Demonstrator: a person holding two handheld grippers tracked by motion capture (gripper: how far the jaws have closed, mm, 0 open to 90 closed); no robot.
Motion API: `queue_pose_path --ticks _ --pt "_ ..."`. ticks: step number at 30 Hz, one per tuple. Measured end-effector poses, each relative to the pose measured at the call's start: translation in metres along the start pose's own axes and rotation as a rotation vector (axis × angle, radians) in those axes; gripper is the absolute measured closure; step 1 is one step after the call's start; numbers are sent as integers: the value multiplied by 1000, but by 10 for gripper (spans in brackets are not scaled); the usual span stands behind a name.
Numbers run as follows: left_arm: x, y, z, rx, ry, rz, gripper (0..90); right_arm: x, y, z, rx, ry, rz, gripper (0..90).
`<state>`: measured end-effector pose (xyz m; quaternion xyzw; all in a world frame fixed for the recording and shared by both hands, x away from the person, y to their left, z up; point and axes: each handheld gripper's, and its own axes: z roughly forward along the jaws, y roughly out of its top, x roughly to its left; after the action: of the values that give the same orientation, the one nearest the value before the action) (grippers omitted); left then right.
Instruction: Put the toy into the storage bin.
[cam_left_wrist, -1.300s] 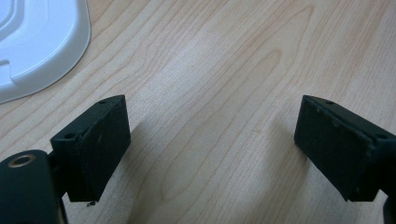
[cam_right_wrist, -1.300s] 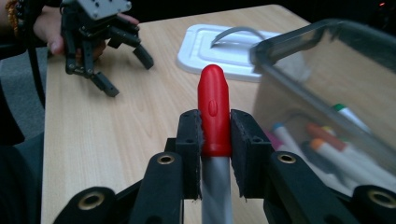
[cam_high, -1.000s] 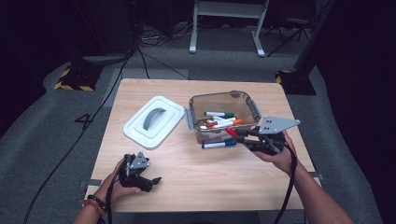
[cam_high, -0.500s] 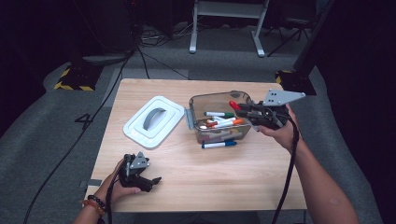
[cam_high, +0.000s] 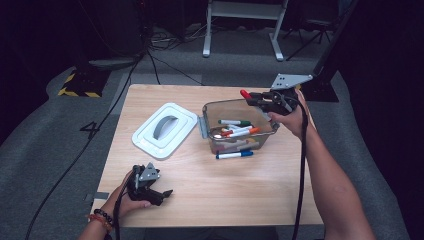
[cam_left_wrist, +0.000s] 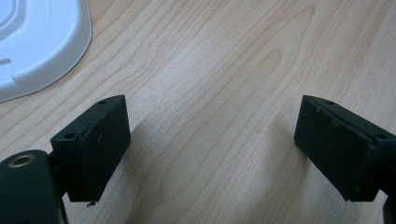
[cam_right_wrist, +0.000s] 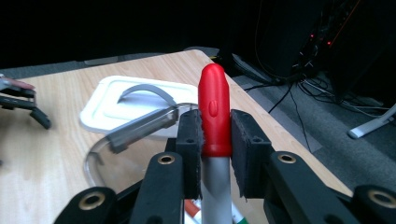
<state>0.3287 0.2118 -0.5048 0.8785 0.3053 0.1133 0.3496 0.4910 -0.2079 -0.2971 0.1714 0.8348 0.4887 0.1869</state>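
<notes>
Red marker (cam_right_wrist: 214, 112) sits clamped by its cap between the shut jaws of the right gripper (cam_high: 258, 101), held above the far right corner of the clear bin (cam_high: 239, 106), probably so it can drop in with the other markers (cam_high: 239, 129) already lying there. One blue marker (cam_high: 234, 155) lies on the table (cam_high: 210, 200) just in front of the bin. To the bin's left rests its white lid (cam_high: 165, 130), off to keep the opening free. The right gripper view shows the grip on the cap plainly. The left gripper (cam_high: 150, 189), well in front of the lid, lies idle; its own view shows wide jaws with bare wood between.
</notes>
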Motion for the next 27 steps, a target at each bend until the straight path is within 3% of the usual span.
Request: queue_pose_path --ticks 8,18,23,27 --pt "0 0 0 0 0 -2 111 -9 -6 36 96 13 -50 749" --pt "0 0 0 0 0 -3 111 -19 -32 72 248 74 -77 749" --pt "0 0 0 0 -1 -4 112 -16 -42 84 361 125 -143 749" --pt "0 0 0 0 0 -4 111 -10 -50 94 458 167 -168 748"
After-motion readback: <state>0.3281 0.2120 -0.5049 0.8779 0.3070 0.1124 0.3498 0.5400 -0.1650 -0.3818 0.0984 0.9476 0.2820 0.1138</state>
